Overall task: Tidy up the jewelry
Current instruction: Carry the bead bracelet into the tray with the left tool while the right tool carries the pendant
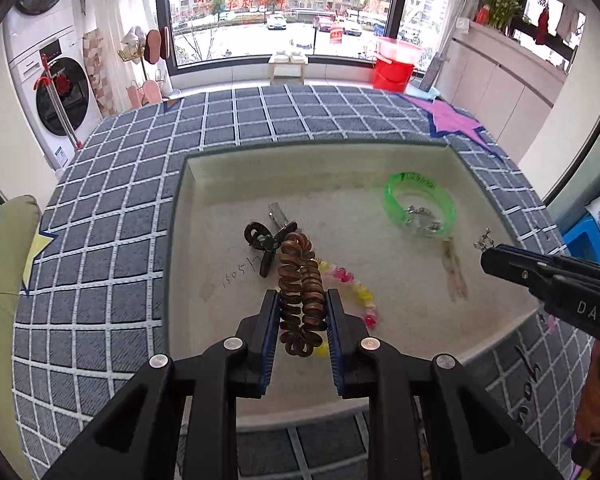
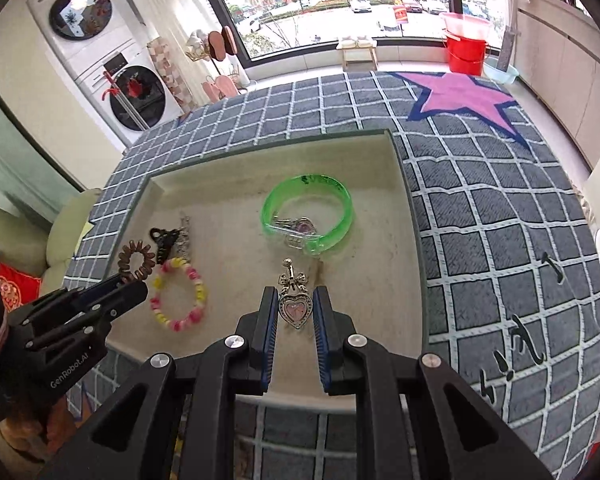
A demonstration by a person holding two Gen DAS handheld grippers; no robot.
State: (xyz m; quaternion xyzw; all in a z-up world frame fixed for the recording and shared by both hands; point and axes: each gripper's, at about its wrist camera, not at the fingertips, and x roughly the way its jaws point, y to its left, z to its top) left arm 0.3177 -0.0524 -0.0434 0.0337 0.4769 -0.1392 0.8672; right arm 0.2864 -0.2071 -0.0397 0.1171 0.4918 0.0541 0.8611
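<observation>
My left gripper (image 1: 302,298) is shut on a brown spiral hair tie (image 1: 300,280), which stands up between the pads over the beige tray (image 1: 316,146). My right gripper (image 2: 295,294) is shut on a silver heart charm with a bow (image 2: 296,308), above the tray's near right part. Inside the tray lie a black claw clip (image 1: 262,246), a pink and yellow bead bracelet (image 2: 179,300) and a green bangle (image 2: 308,212) around a small silver piece (image 2: 298,230). The left gripper (image 2: 134,286) also shows in the right wrist view, and the right gripper (image 1: 488,258) in the left wrist view.
The tray sits on a grey checked rug (image 1: 112,208) with a pink star (image 2: 462,96). A red bucket (image 1: 394,68), a small stool (image 1: 288,66) and stacked washing machines (image 1: 56,80) stand beyond. A pale green cushion (image 1: 4,248) lies at the left.
</observation>
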